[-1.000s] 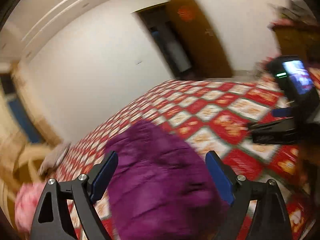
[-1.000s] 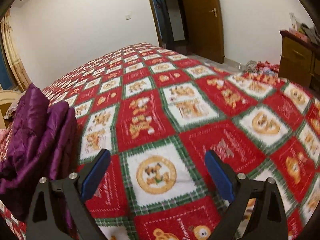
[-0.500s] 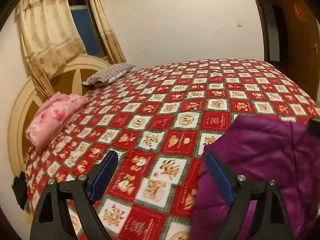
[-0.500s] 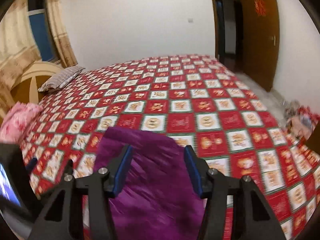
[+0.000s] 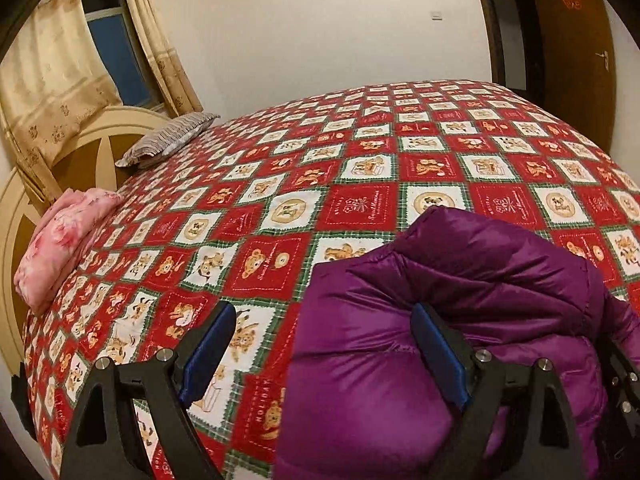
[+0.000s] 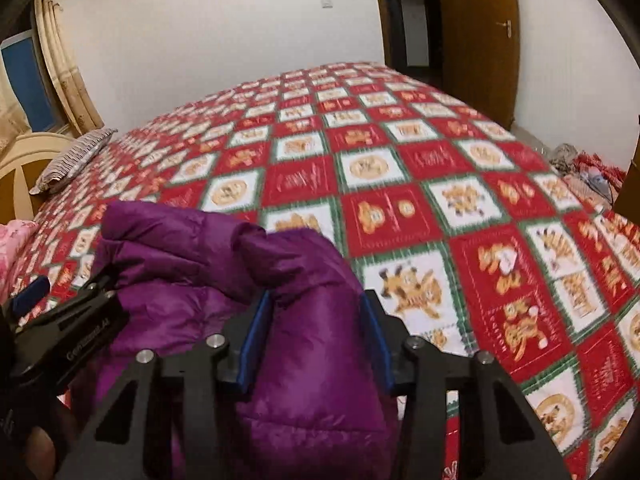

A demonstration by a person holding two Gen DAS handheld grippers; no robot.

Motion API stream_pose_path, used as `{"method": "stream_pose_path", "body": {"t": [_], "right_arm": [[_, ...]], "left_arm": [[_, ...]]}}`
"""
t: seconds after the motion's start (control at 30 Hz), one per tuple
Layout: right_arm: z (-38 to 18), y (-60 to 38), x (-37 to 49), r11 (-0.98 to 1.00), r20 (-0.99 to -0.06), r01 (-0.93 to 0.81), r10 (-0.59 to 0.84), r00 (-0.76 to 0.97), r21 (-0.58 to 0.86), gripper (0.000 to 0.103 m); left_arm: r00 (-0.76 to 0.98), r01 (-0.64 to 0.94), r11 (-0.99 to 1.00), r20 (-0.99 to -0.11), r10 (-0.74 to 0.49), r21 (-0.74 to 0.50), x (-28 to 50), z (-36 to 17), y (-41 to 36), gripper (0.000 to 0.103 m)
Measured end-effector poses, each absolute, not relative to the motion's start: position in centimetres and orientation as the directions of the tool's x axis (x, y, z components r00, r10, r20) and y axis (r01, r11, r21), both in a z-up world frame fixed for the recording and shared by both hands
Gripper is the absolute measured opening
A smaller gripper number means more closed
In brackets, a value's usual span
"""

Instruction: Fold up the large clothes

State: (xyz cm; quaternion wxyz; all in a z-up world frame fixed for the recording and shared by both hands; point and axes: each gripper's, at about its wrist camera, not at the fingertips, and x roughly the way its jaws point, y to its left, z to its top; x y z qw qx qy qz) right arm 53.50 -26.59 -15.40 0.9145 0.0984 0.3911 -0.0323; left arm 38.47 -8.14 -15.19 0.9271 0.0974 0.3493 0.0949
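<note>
Currently your right tongs (image 6: 316, 340) pinch a fold of the purple puffer jacket (image 5: 460, 320), bunched at the near edge of the bed (image 5: 360, 152); your left tongs (image 5: 320, 356) stand spread, one finger against it, likely seeking a second hold. Pink bundle (image 5: 64, 248) and pillow (image 5: 168, 140) lie well apart; nothing obstructs.

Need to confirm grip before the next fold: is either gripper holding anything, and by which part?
The right gripper is clamped on a puffy fold of the purple quilted down jacket, near its right end. The left gripper is open, holding nothing.
</note>
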Motion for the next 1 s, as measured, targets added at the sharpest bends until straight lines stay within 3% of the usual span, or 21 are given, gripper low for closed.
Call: {"method": "stream_pose_path", "body": {"t": [0.27, 0.4, 0.57, 0.7, 0.87, 1.0], "right_arm": [[-16.6, -26.7, 54.0, 0.979, -0.7, 0.123, 0.025, 0.713, 0.161, 0.049], [-16.4, -26.7, 53.7, 0.981, -0.705, 0.135, 0.004, 0.709, 0.141, 0.049], [-12.6, -24.4, 52.6, 0.996, -0.611, 0.05, 0.003, 0.792, 0.069, 0.049], [-15.0, -24.4, 54.5, 0.996, -0.676, 0.038, 0.028, 0.737, 0.082, 0.036], [-16.4, -25.1, 54.3, 0.995, -0.68, 0.043, 0.03, 0.733, 0.091, 0.036], [-17.1, -25.6, 54.2, 0.991, -0.681, 0.049, 0.047, 0.731, 0.121, 0.036]], "left_arm": [[0.725, -0.116, 0.97, -0.65, 0.228, 0.212, 39.3, -16.8, -7.6, 0.094], [0.729, -0.108, 0.96, -0.636, 0.252, 0.257, 39.2, -17.4, -8.4, 0.095], [0.728, -0.108, 0.955, -0.632, 0.266, 0.277, 39.2, -17.6, -8.7, 0.095], [0.723, -0.099, 0.966, -0.65, 0.234, 0.238, 39.3, -17.6, -8.2, 0.095], [0.717, -0.093, 0.982, -0.673, 0.182, 0.166, 39.4, -18.0, -7.4, 0.098], [0.722, -0.094, 0.979, -0.664, 0.194, 0.183, 39.3, -18.2, -7.8, 0.098]]}}
